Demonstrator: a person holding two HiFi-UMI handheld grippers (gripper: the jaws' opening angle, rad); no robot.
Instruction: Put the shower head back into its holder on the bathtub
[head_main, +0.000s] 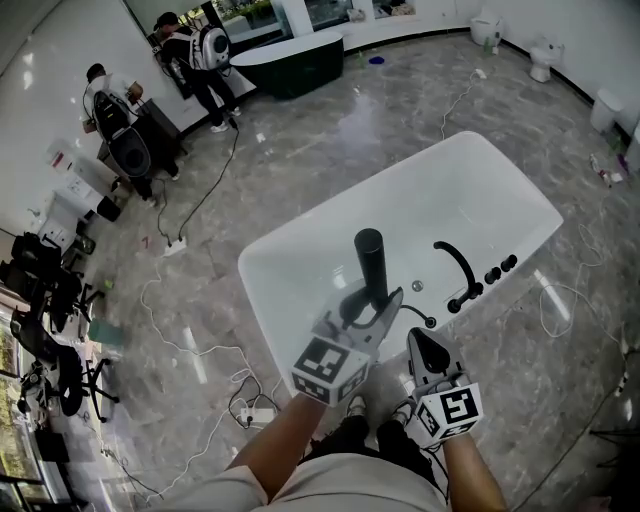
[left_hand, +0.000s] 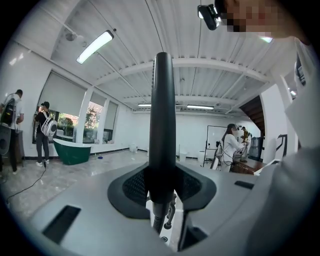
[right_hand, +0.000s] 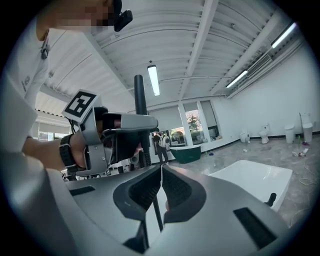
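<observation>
While upright in left gripper (head_main: 373, 303), shower head (head_main: 371, 262) above bathtub (head_main: 480, 180), faucet (head_main: 458, 262) nearby

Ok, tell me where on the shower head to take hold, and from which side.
Probably low on the shower head, just above its hose end, as the left claw grips it. It is a slim upright cylinder, so come from the side with a pad on each flank, leaving its bottom free to seat.

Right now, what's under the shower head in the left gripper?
The left gripper clamps the shower head; below the jaws a ribbed hose hangs from it, over the white bathtub. The gripper covers what lies directly below, so no holder can be seen.
</observation>
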